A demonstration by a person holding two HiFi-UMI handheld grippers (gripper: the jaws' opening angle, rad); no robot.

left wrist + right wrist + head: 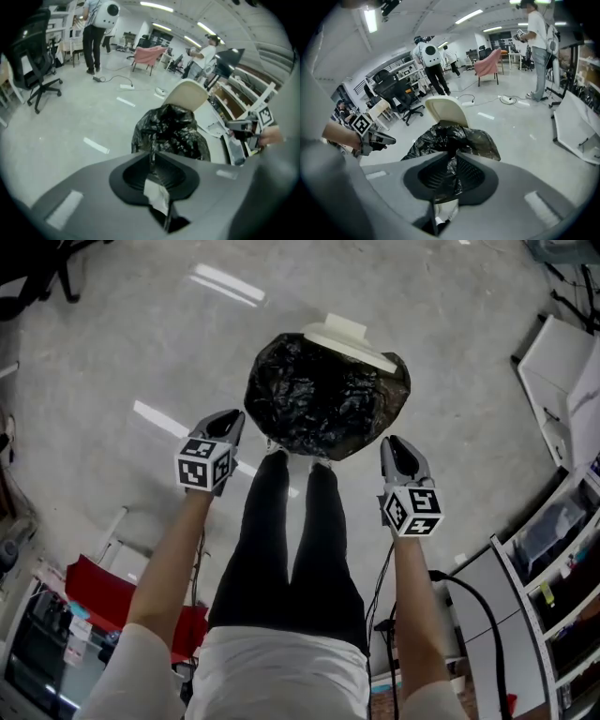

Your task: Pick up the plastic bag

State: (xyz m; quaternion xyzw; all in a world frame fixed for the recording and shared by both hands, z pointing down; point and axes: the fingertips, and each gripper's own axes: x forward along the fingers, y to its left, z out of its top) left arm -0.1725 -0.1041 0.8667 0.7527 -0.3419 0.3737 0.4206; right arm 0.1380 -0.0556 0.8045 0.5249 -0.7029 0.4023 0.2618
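Observation:
A crumpled black plastic bag [323, 395] hangs over the grey floor in front of the person's legs, between the two grippers. A cream lid-like piece [349, 337] shows behind its far edge. At the bag's left side, my left gripper [232, 420] has a thin strand of the black film pinched between its nearly closed jaws, seen in the left gripper view [153, 152]. My right gripper [394, 446] is at the bag's right side, with black film bunched between its jaws in the right gripper view [453, 152]. The bulk of the bag [171, 129] [450, 136] lies just beyond both tips.
Shelving [562, 559] stands at the right and a white board [553, 362] leans nearby. A red item [103, 592] sits at the lower left. An office chair [35, 61] and several standing people [429, 65] are further off across the floor.

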